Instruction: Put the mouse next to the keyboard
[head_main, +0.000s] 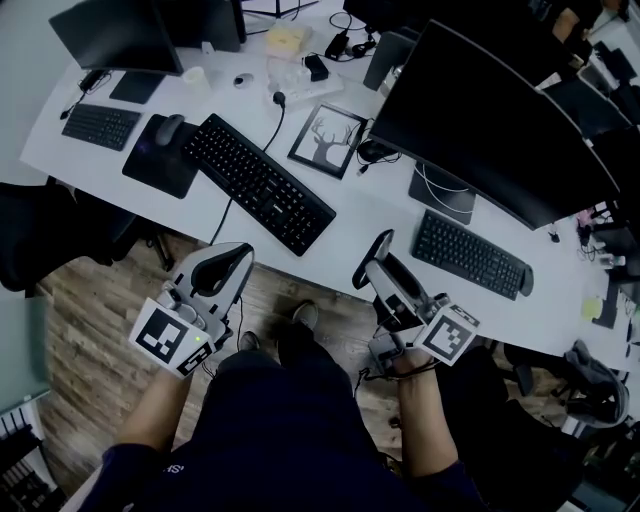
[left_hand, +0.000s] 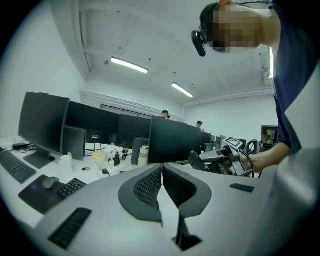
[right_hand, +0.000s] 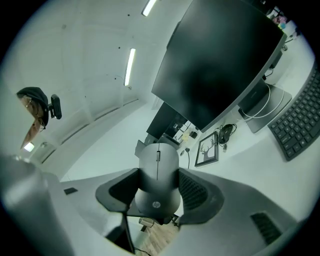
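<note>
My right gripper (right_hand: 159, 172) is shut on a dark grey mouse (right_hand: 157, 177), which sits lengthwise between the pads with its wheel end pointing away. In the head view this gripper (head_main: 378, 252) and the mouse (head_main: 368, 264) hang just off the desk's front edge, between the long black keyboard (head_main: 260, 182) and the right keyboard (head_main: 470, 256), touching neither. My left gripper (head_main: 236, 256) hovers off the desk edge near the long keyboard's front end. Its pads (left_hand: 150, 187) meet at the tips with nothing between them.
A second mouse (head_main: 170, 128) rests on a black pad (head_main: 160, 158) left of the long keyboard. A deer picture (head_main: 327, 140) lies behind it, and a curved monitor (head_main: 490, 125) stands over the right keyboard. A third keyboard (head_main: 100, 126) and cables lie far left. Wooden floor is below.
</note>
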